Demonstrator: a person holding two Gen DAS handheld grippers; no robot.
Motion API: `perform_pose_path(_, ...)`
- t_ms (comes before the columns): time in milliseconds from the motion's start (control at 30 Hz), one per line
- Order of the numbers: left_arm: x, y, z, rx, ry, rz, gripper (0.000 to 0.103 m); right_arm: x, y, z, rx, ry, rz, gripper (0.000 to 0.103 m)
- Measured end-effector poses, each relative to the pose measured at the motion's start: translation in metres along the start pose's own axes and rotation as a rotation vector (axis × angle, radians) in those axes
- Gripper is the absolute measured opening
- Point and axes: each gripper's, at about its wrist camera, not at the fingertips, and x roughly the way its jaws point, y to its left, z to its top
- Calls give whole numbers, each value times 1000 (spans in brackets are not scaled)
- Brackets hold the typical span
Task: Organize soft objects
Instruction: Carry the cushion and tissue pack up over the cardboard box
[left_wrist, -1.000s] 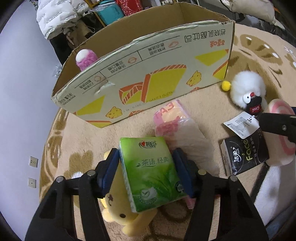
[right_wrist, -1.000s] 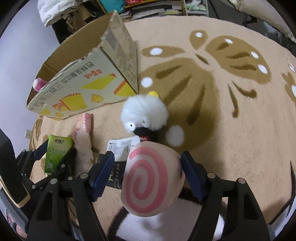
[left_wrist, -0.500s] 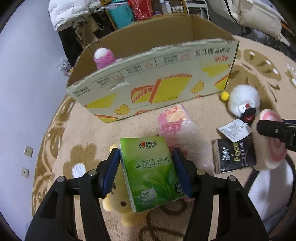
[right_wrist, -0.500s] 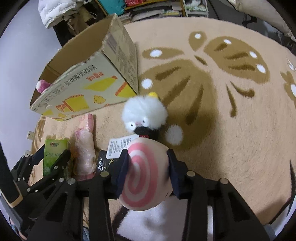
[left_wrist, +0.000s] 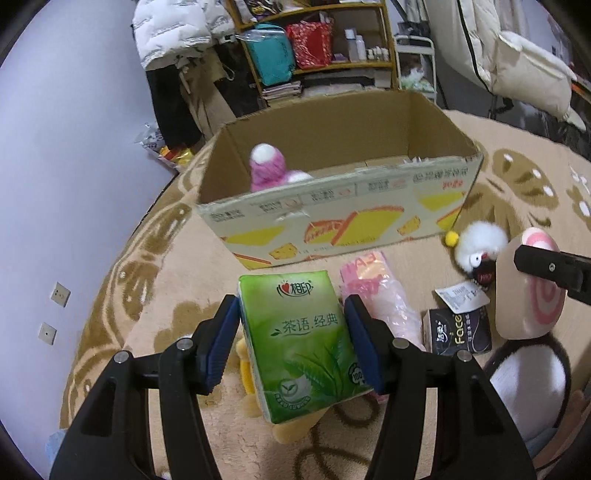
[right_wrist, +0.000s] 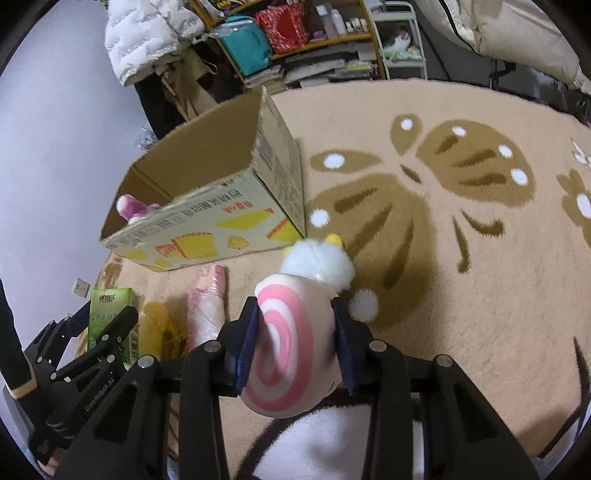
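Right wrist view: my right claw (right_wrist: 295, 341) has just closed on the pink swirl cushion (right_wrist: 286, 350) at lower centre — squeezed and lifted off the rug. My left claw (left_wrist: 293, 341) grips the green tissue pack (left_wrist: 299, 339) — both can go to the cardboard box (left_wrist: 332, 218), upper centre.

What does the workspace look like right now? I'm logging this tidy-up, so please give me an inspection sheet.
Surface: beige rug with brown butterfly pattern.
Job's things: open cardboard box holding a pink-and-white plush; green tissue pack; pink-swirl plush; white fluffy plush; yellow plush; pink plastic-wrapped pack; black tissue pack.
Clutter: nothing seen apart from these.
Grippers: left gripper shut on the green tissue pack; right gripper, fingers just closed, shut on the pink-swirl plush.
Cables: nothing seen.
Surroundings: shelf with bags, white jacket, lavender wall.
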Motion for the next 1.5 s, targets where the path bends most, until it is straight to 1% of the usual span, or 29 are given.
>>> perform_pose_path(167,-13,13,5,-35,-37,18,58,-17,9,3,-27,-84,25,40)
perform_pose_path(267,-18,21,7,-67,-46,21,58,-26,16,8,-51,-134,30,40)
perform_pose_path(367,-24,27,8,-80,-59,22,58,-34,19,12,-60,-170,47,40)
perform_pose_path(533,-36,35,16,-96,-106,30,58,-40,30,25,-100,-214,62,40)
perform_pose_path(600,-41,38,19,-108,-135,57,58,-38,33,29,-108,-221,73,40)
perform_pose_path(800,-46,50,37,-129,-176,51,58,-33,49,45,-156,-246,93,40)
perform_pose_path(1033,-45,57,71,-108,-246,63,58,-24,61,64,-203,-273,93,40)
perform_pose_path(1167,-35,60,88,-113,-256,64,58,-15,66,76,-232,-283,88,40)
perform_pose_path(1333,-22,66,101,-112,-260,67,58,-5,71,90,-253,-298,101,40)
perform_pose_path(1500,-6,66,115,-90,-264,60,58,5,76,94,-286,-301,98,40)
